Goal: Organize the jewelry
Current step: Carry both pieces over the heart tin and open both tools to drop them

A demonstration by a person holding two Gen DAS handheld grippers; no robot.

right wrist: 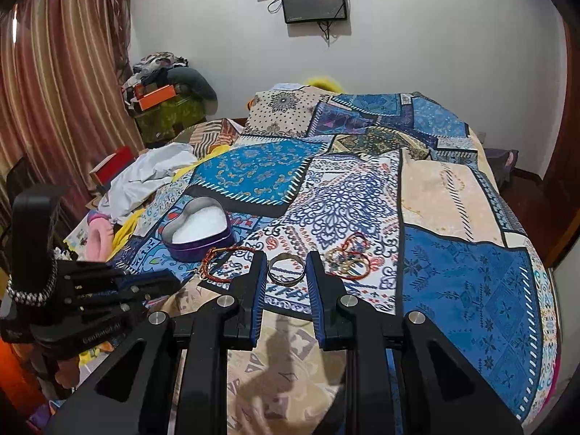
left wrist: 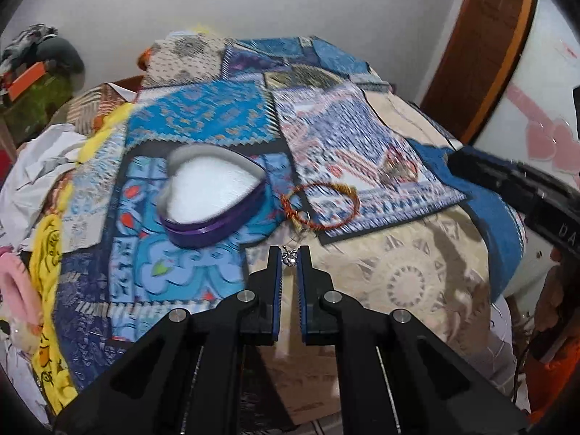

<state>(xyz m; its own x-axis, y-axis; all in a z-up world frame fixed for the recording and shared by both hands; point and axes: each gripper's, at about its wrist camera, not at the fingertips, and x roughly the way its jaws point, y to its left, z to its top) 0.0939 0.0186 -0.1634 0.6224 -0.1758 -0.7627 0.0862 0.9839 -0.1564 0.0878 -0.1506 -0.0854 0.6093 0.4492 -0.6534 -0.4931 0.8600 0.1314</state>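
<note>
Lettering "DA" marks the right gripper (left wrist: 507, 185), spread wide; left gripper (left wrist: 290, 255) pinches a silver pendant (left wrist: 290, 259)

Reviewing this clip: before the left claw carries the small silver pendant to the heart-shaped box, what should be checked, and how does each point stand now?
1. Left claw grips the silver pendant: ok, pinched at the fingertips.
2. Pendant's chain free of the red bangle: cannot tell, the picture is blurred there.
3. Heart-shaped box open and empty: ok, no lid on it, white lining bare.
4. Path to the box clear: ok, only bedspread lies between.
5. Right claw out of the way: ok, open on either side of a metal bangle, away from the box.
6. Remaining bangles undisturbed: ok, lying on the bedspread.
</note>
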